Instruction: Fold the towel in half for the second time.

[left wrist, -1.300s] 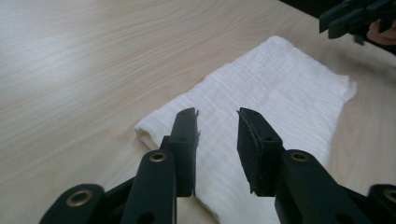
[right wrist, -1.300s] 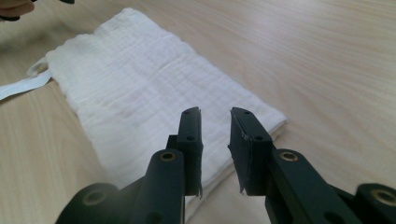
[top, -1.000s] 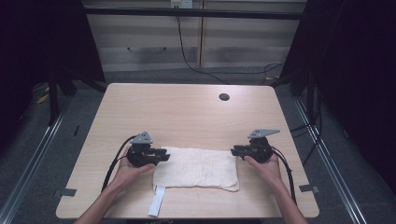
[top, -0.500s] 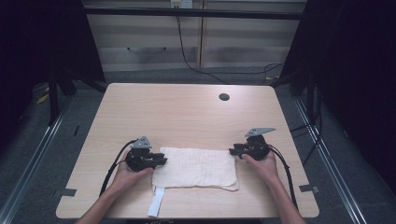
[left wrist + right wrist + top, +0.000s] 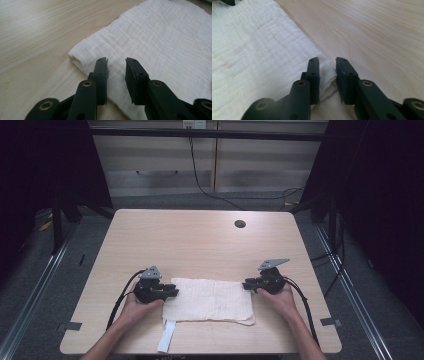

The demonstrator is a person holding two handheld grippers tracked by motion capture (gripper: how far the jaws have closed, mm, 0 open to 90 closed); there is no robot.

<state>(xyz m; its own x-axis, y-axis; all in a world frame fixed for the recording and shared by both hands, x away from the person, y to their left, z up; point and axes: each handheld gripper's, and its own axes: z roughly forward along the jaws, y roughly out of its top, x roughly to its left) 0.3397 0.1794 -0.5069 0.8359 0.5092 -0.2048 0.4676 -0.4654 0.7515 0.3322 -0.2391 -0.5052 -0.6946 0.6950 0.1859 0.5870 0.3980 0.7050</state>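
A folded white cloth (image 5: 209,300) is lying flat on the near half of the table (image 5: 200,245), its long side running left to right, and I am working at its two far corners. A narrow white strip (image 5: 167,341) is trailing from its near left corner toward the table's front edge. My left claw (image 5: 172,293) is resting low at the cloth's left end; in the left gripper view, the left claw (image 5: 116,68) is standing partly open over the cloth (image 5: 160,45), just inside its folded corner, with a clear gap showing between the jaws and nothing pinched. My right claw (image 5: 247,284) is sitting at the cloth's far right corner. In the right gripper view, the right claw (image 5: 327,68) has just been closing, and the corner of the cloth (image 5: 254,50) is bunching up between the jaws; I cannot tell whether both pads are pressing on it, since a sliver of gap is showing beside the right-hand jaw. My hands are coming in from the near edge, each wrapped around its claw. Farther out, a small dark hole (image 5: 240,224) is sitting in the tabletop near the far right side.
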